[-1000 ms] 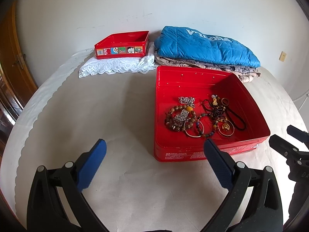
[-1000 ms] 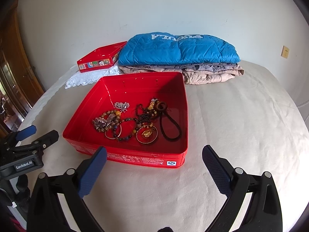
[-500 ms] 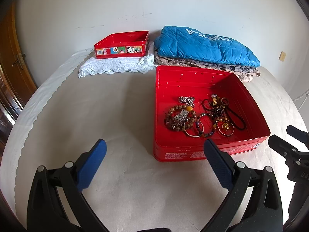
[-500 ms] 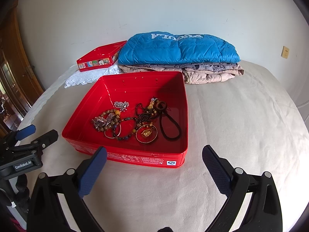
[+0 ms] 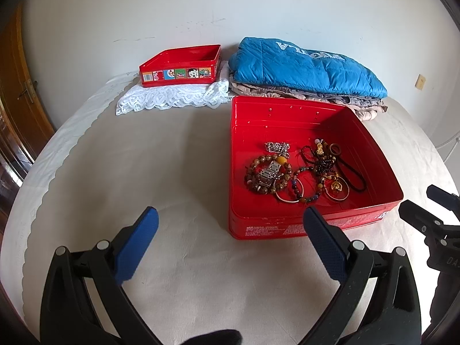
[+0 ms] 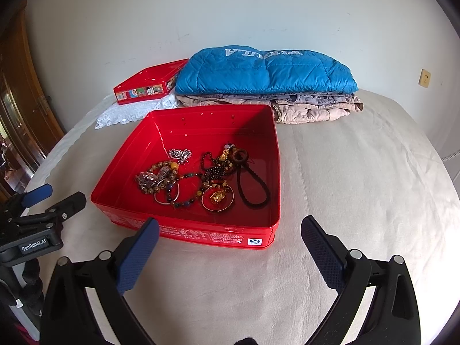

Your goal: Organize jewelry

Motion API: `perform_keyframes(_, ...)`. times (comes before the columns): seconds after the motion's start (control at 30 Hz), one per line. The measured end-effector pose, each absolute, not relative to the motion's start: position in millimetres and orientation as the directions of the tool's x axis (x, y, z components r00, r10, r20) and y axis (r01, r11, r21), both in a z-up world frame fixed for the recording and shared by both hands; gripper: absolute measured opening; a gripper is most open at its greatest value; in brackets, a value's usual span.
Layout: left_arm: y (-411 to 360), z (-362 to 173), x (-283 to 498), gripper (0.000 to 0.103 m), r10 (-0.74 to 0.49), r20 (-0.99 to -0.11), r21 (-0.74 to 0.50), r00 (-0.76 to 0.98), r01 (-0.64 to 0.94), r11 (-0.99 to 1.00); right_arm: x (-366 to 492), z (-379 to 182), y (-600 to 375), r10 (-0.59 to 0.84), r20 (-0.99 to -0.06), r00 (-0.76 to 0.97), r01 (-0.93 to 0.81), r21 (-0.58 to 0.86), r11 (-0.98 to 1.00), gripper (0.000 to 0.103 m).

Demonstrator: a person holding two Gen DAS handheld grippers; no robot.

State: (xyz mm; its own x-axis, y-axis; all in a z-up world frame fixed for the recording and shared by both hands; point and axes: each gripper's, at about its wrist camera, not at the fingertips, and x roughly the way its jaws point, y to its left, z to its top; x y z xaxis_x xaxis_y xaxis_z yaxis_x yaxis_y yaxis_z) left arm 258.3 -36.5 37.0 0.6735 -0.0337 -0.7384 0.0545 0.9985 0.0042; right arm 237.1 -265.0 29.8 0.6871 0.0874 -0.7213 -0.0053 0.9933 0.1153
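Left of the large red tin (image 5: 313, 224), the left claw (image 5: 230, 235) is held spread wide and empty above the bed (image 5: 143, 172). The jewelry (image 5: 302, 172) lies tangled inside that tin. The right claw (image 6: 230, 238), before the tin's near wall, is likewise spread and empty. Whichever piece is picked, one strand should be pinched clear of the tangle.
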Motion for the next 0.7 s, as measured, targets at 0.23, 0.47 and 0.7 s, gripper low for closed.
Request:
perform_keyframes(0.23, -37.9, 35.5, 258.6, 0.100, -0.038, -0.741, 0.003, 0.670, 0.059, 0.998, 237.9, 29.3, -265.6, 0.087, -0.723, 0.685, -0.008, 0.112, 0.994, 0.099)
perform_keyframes(0.47, -38.3, 35.3, 259.1, 0.100, -0.040, -0.743, 0.003, 0.668, 0.063, 0.998, 237.8, 28.9, -264.9, 0.086, -0.725, 0.683, -0.008, 0.110, 0.994, 0.099)
perform_keyframes(0.7, -38.8, 34.9, 259.4, 0.100, -0.040, -0.745, 0.004, 0.666, 0.064, 0.998, 238.5, 28.4, -264.6, 0.087, -0.727, 0.682, -0.009, 0.111, 0.994, 0.099)
